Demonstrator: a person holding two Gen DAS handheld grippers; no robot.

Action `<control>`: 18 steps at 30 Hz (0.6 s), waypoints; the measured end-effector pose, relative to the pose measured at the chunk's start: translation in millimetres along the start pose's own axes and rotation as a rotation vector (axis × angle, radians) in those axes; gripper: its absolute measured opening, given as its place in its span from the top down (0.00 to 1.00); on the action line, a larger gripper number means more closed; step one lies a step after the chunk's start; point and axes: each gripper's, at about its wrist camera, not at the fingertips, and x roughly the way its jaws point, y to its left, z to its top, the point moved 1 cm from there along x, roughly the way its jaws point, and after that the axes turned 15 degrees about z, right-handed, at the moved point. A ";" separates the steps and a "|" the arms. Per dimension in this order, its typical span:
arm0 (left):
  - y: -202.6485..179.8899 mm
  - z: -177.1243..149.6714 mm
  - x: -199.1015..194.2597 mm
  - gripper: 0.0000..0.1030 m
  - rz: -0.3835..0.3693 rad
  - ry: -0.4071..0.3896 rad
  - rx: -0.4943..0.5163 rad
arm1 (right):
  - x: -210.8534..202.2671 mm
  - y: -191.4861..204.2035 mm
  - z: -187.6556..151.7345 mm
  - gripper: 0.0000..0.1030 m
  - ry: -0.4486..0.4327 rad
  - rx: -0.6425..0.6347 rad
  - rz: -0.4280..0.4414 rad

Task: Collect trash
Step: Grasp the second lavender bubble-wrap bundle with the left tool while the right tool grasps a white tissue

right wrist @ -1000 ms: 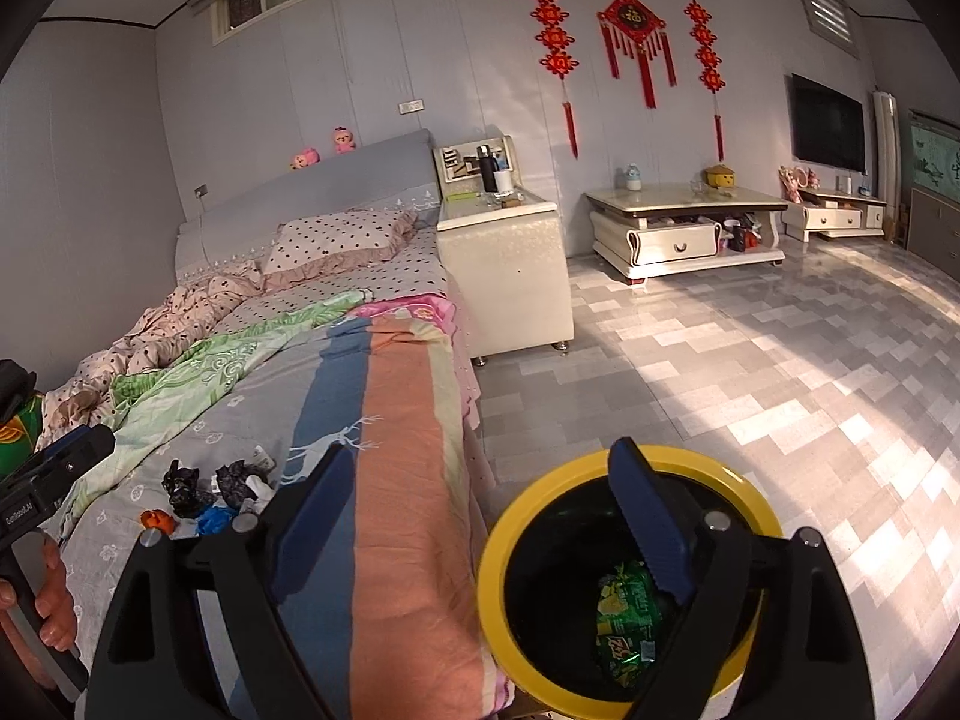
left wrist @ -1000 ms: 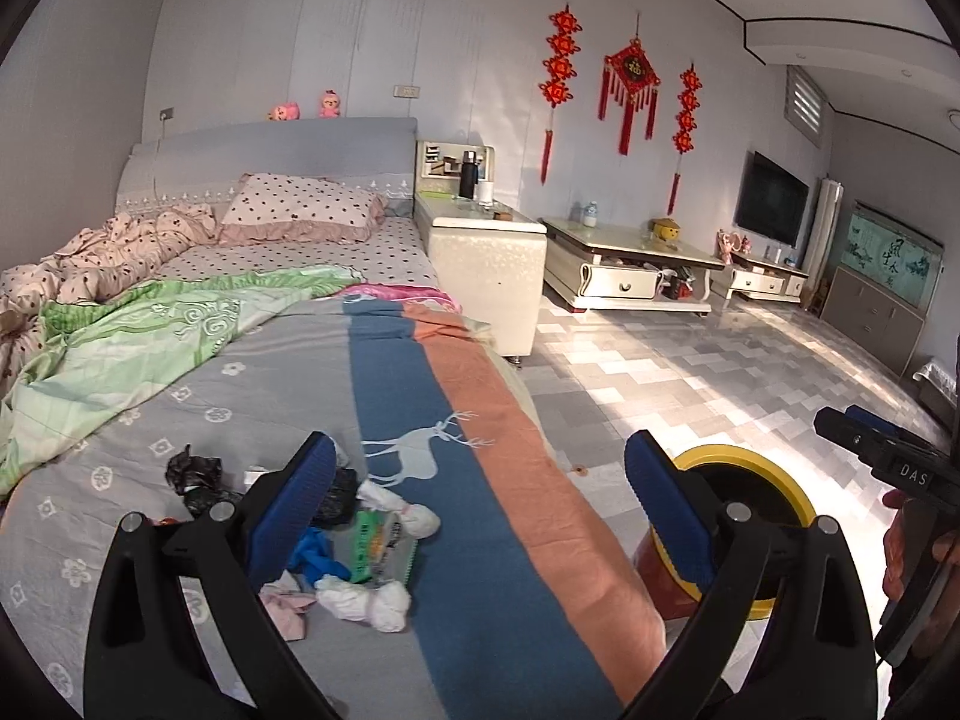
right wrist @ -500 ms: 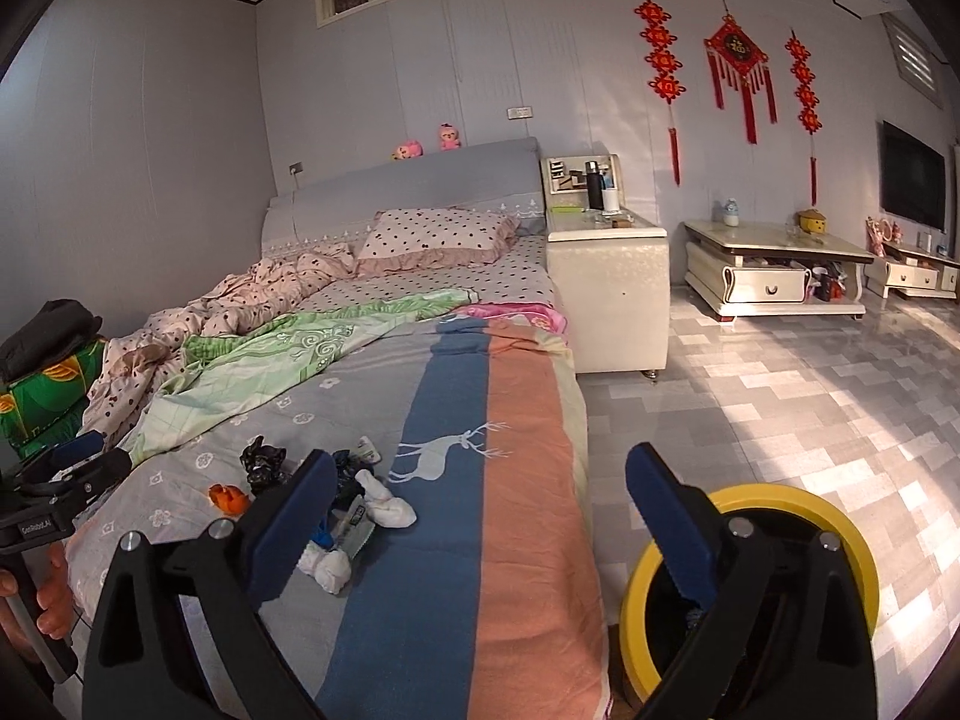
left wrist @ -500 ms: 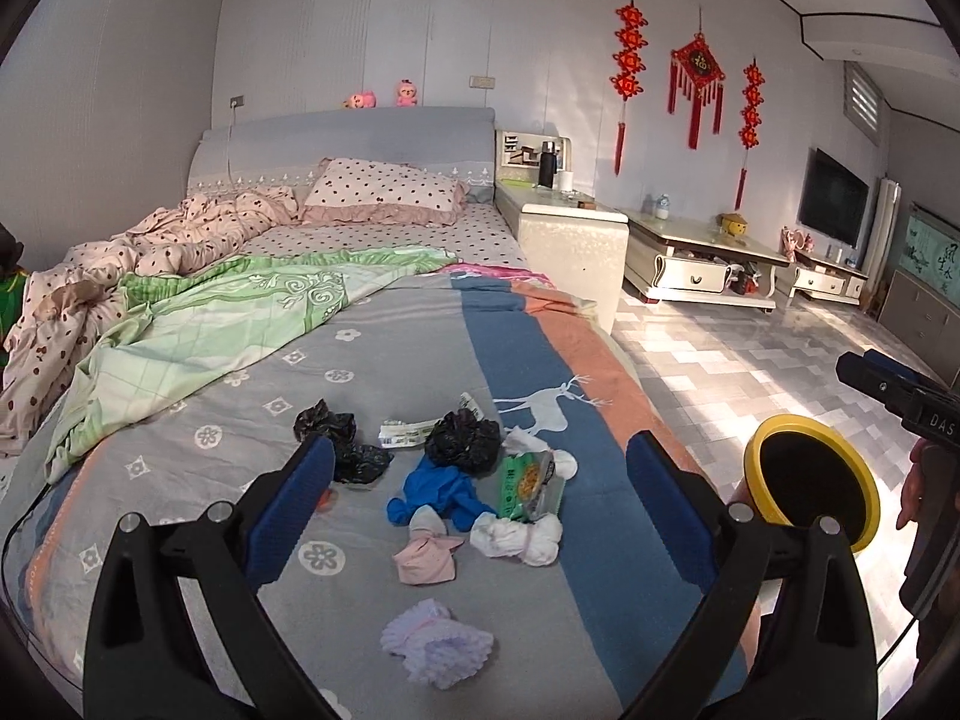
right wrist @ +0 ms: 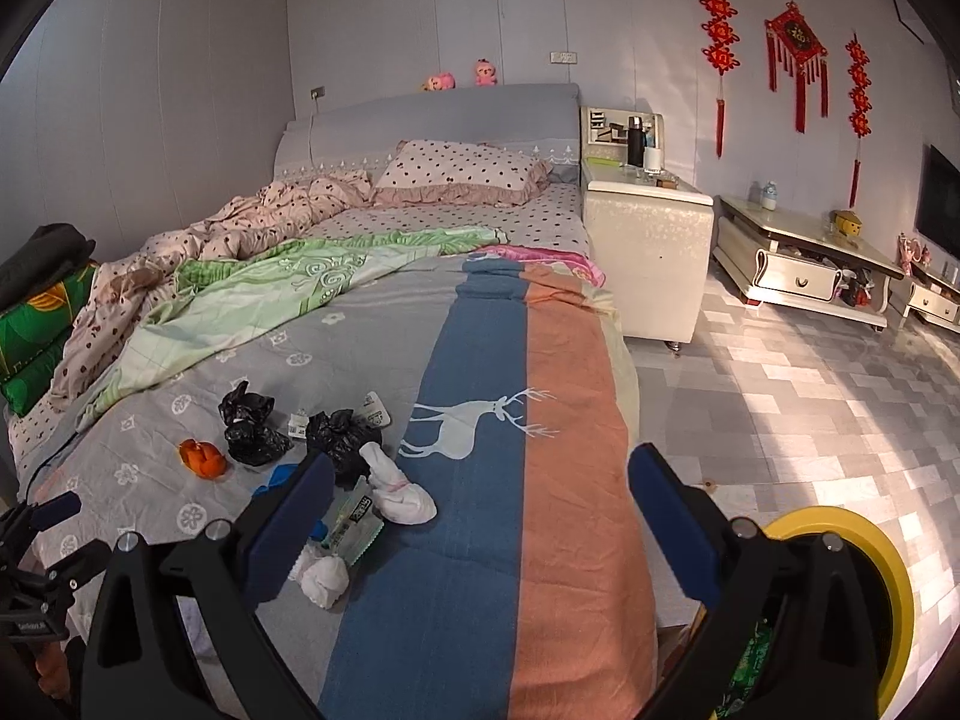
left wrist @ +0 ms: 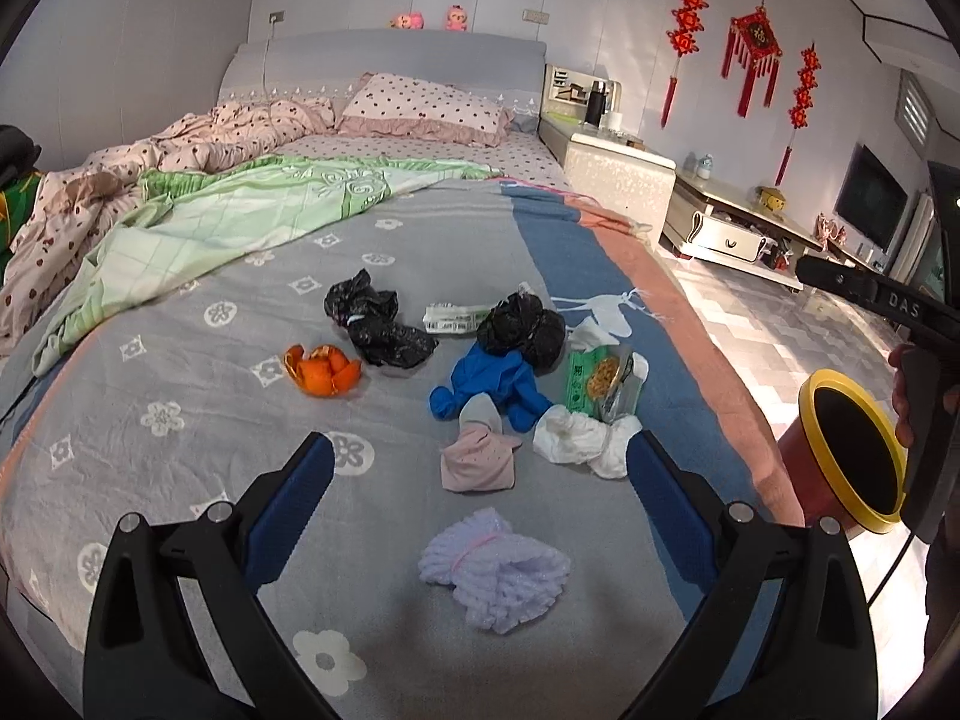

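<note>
Left wrist view: left claw (left wrist: 477, 483) spread wide, empty, above bed (left wrist: 198, 396) — trash pile (left wrist: 480, 372) just ahead on bed's grey cover, yellow-rimmed bin (left wrist: 852, 450) beside bed's edge.

Right wrist view: right claw (right wrist: 480, 498) just opened wide, nothing between pads — pile (right wrist: 336, 468) left on bed (right wrist: 480, 570), bin (right wrist: 864, 570) beside bed.

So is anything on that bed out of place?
Yes. A heap of litter sits on the bedspread: orange peel, two crumpled black bags, a blue glove, a green wrapper, wads of tissue and a lilac foam net. None belongs on a bed.
</note>
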 end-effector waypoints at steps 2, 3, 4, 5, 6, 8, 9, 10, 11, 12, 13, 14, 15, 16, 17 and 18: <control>0.4 -9.3 12.9 0.09 0.005 0.026 0.004 | 23.5 -2.5 2.0 0.08 0.041 0.002 0.012; 0.5 -12.8 19.2 0.09 0.007 0.038 0.007 | 35.6 -3.9 3.3 0.08 0.060 0.009 0.023; 0.3 -16.5 25.5 0.09 0.007 0.051 0.009 | 47.0 -4.8 3.2 0.08 0.079 0.017 0.043; 0.1 -19.6 32.3 0.09 0.004 0.067 0.009 | 58.4 -5.5 4.5 0.08 0.099 0.023 0.063; -0.9 -22.8 38.5 0.09 -0.002 0.082 0.009 | 69.7 -5.7 5.7 0.08 0.120 0.027 0.078; -3.1 -29.4 50.5 0.09 -0.013 0.108 0.014 | 90.8 -3.7 7.2 0.08 0.154 0.026 0.101; -5.1 -32.8 54.8 0.09 -0.016 0.118 0.019 | 100.5 -2.7 8.0 0.08 0.171 0.022 0.107; -6.8 -35.7 59.6 0.09 -0.019 0.127 0.024 | 110.2 -1.8 8.4 0.10 0.189 0.016 0.111; -8.1 -38.5 64.1 0.09 -0.022 0.135 0.027 | 119.6 -0.8 9.0 0.12 0.209 0.008 0.111; -9.2 -41.4 68.4 0.09 -0.024 0.143 0.026 | 128.9 0.5 8.6 0.15 0.228 -0.001 0.110; -9.7 -43.8 72.8 0.09 -0.029 0.152 0.025 | 137.1 0.8 7.9 0.19 0.247 -0.007 0.112; -10.0 -46.1 77.4 0.09 -0.035 0.163 0.022 | 145.5 0.7 8.0 0.21 0.265 -0.011 0.116; -10.1 -48.7 82.1 0.09 -0.042 0.175 0.017 | 153.9 1.0 7.3 0.22 0.283 -0.015 0.117; -10.4 -51.2 86.3 0.09 -0.049 0.186 0.012 | 160.9 1.1 6.6 0.24 0.299 -0.018 0.120; -11.4 -53.3 90.4 0.09 -0.058 0.197 0.009 | 167.6 1.9 4.2 0.25 0.312 -0.023 0.125; -12.1 -55.1 93.7 0.09 -0.065 0.206 0.010 | 173.6 2.2 2.9 0.26 0.327 -0.028 0.129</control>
